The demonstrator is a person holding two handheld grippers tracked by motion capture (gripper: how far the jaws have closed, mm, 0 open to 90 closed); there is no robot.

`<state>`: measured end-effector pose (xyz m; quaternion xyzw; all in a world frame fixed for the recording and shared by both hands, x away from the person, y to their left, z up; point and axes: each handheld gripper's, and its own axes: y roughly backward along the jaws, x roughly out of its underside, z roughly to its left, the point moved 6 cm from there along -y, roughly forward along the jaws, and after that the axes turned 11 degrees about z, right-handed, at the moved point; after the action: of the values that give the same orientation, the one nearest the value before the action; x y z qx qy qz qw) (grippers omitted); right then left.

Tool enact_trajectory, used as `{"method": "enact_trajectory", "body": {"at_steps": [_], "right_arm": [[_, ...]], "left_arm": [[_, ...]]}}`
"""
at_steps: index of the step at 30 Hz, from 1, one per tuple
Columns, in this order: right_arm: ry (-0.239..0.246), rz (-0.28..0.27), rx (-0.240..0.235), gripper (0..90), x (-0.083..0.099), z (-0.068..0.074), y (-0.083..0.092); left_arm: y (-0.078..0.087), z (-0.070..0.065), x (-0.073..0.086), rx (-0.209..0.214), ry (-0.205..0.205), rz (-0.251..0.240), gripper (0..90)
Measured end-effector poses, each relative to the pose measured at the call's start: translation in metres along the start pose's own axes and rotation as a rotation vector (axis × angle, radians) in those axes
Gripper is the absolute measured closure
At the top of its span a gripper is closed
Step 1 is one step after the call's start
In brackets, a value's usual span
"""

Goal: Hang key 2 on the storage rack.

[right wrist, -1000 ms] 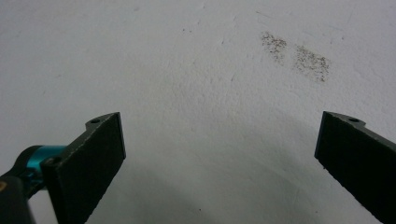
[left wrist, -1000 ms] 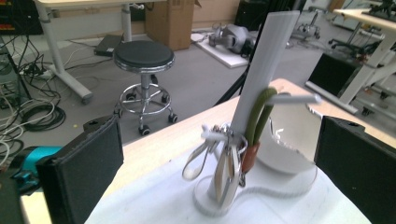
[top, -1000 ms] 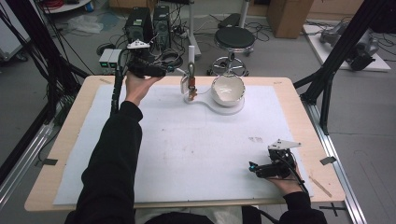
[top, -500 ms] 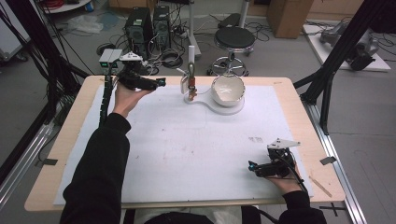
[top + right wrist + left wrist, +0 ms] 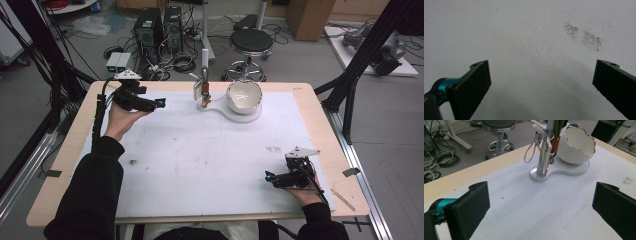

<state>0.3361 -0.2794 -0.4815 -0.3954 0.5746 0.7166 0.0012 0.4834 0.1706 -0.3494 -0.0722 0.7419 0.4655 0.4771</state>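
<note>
A white stand [image 5: 204,102] [image 5: 541,173] with hanging metal loops and a brown strap rises at the far middle of the table. Beside it on the same white base sits a white egg-shaped bowl [image 5: 244,96] [image 5: 576,146] with a wavy silver rim. My left gripper [image 5: 159,103] [image 5: 541,210] hovers open at the far left, jaws wide apart and pointing toward the stand, nothing between them. My right gripper [image 5: 269,176] [image 5: 541,87] rests low at the near right, open over the bare white mat, near a dark smudge [image 5: 584,36].
A white mat [image 5: 200,155] covers the wooden table [image 5: 65,150]. Behind the far edge stand a black stool [image 5: 251,42], computer towers [image 5: 160,27] and tangled cables on the floor. Black frame legs [image 5: 350,85] flank the table's right side.
My left gripper has drawn back leftward and toward the near side, away from the stand, over the last second. The right gripper has stayed put.
</note>
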Motion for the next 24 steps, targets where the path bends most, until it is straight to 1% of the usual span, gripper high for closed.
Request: {"method": "enact_trajectory", "body": {"at_steps": [4,11,13,16,17,19,22,24], "right_arm": [[0.002,-0.001,-0.004,0.9,-0.002,0.0,0.0],[0.004,-0.015,-0.005,0.9,-0.006,0.0,0.002],[0.006,-0.022,-0.004,0.9,-0.007,0.0,0.003],[0.0,-0.029,-0.008,0.9,-0.008,0.001,0.005],[-0.001,-0.031,-0.01,0.9,-0.008,0.001,0.006],[0.003,-0.033,-0.011,0.9,-0.008,0.001,0.006],[0.0,-0.037,-0.013,0.9,-0.009,0.002,0.007],[0.007,-0.044,-0.011,0.9,-0.01,0.002,0.008]], "left_arm": [[0.007,-0.003,0.009,-0.006,-0.009,0.012,1.7],[0.018,-0.014,0.021,-0.006,-0.033,0.028,1.7],[0.02,-0.017,0.027,-0.011,-0.046,0.043,1.7],[0.023,-0.021,0.035,-0.011,-0.051,0.046,1.7],[0.025,-0.023,0.038,-0.011,-0.047,0.044,1.7],[0.026,-0.024,0.045,-0.007,-0.049,0.053,1.7],[0.029,-0.025,0.051,-0.008,-0.045,0.063,1.7],[0.032,-0.027,0.054,-0.011,-0.051,0.071,1.7]]}}
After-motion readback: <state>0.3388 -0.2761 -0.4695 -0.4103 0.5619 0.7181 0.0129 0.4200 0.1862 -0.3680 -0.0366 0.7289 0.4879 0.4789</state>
